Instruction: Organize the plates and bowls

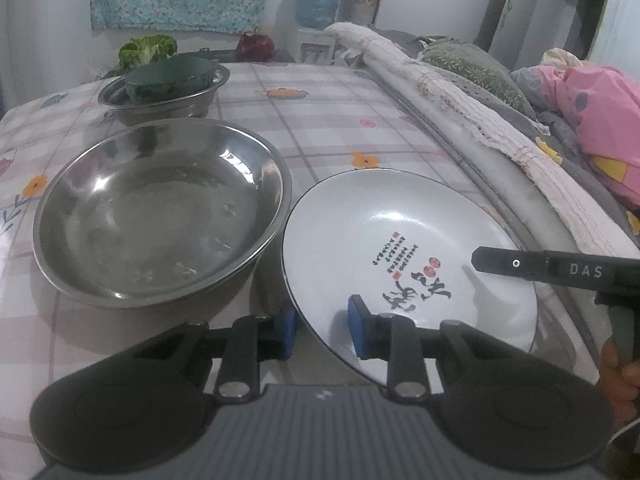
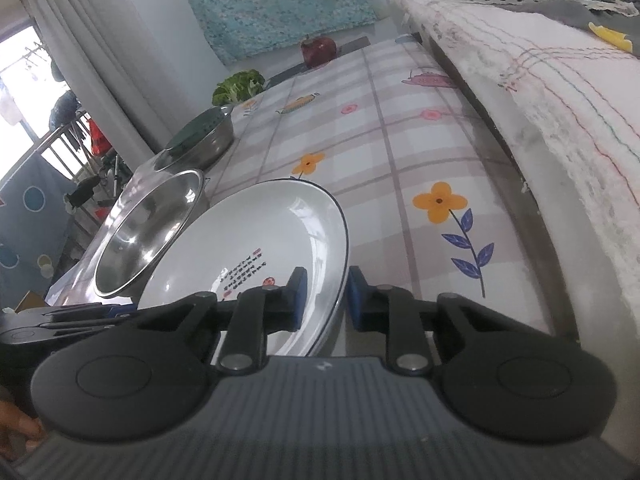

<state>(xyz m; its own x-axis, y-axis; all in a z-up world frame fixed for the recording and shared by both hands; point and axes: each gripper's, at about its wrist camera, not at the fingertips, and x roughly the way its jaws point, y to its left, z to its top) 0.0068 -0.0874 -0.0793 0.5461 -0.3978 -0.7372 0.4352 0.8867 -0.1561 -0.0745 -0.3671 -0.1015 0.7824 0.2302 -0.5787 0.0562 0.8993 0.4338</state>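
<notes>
A white plate (image 1: 400, 216) with a dark rim and black writing lies on the checked tablecloth, right of a big steel bowl (image 1: 160, 216). My left gripper (image 1: 322, 330) is shut on the plate's near-left rim, one blue pad under the edge and one on the inner face. My right gripper (image 2: 326, 300) clamps the plate's (image 2: 260, 232) right rim in the same way; its black finger (image 1: 496, 264) shows over the plate in the left wrist view. The steel bowl (image 2: 148, 232) touches the plate's far side.
A smaller steel bowl (image 1: 164, 92) holding a dark green round lid or dish stands behind the big one. Leafy greens (image 1: 148, 50) and a dark red object (image 1: 256, 44) sit at the table's far end. A towel-draped padded edge (image 1: 460, 120) runs along the right side.
</notes>
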